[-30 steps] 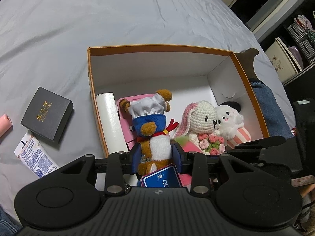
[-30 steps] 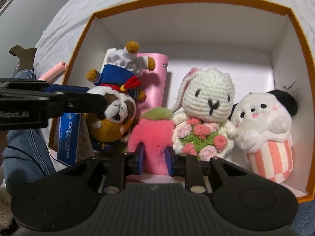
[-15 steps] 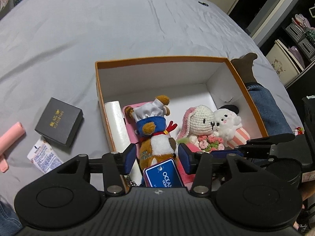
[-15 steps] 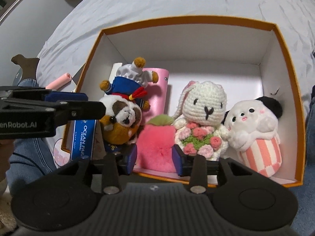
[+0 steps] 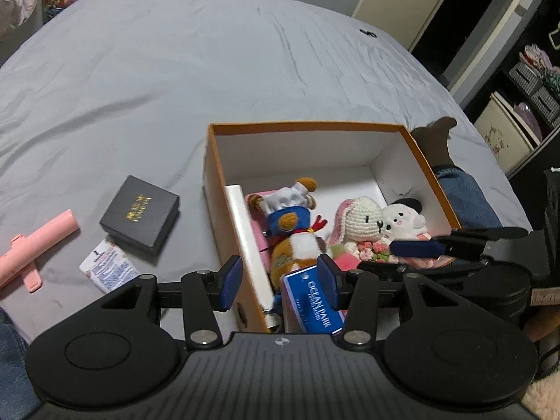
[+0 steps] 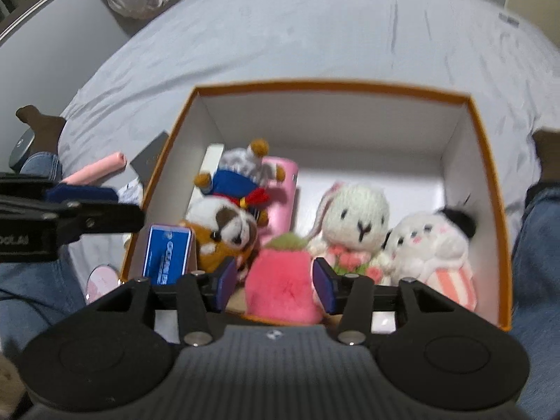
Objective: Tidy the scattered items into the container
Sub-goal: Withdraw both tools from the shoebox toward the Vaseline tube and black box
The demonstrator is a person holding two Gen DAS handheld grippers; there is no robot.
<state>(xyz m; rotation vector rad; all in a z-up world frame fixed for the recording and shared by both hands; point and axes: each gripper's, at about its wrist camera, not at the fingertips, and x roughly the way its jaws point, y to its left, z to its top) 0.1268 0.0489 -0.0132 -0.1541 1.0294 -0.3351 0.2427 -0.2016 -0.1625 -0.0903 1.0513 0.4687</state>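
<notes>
A: The left gripper (image 5: 276, 283) stands about half open and holds nothing; the sailor bear (image 5: 294, 234) lies just beyond its pads, free. The right gripper (image 6: 272, 285) is opening its jaws, and the pink plush fruit (image 6: 281, 290) sits between them, but the pads do not seem to press it.

B: And what is still outside the orange box (image 5: 210, 161)?

A: To the left of the left gripper, on the grey sheet (image 5: 175, 70): a white packet (image 5: 108, 267), then the black gift box (image 5: 140, 215), and farthest the pink stick (image 5: 31, 245).

B: How will they handle?

A: I think the black box is stiff and light; take it across two opposite sides. The packet is thin and probably slippery, so pinch one edge. The stick looks rigid; grip the middle.
</notes>
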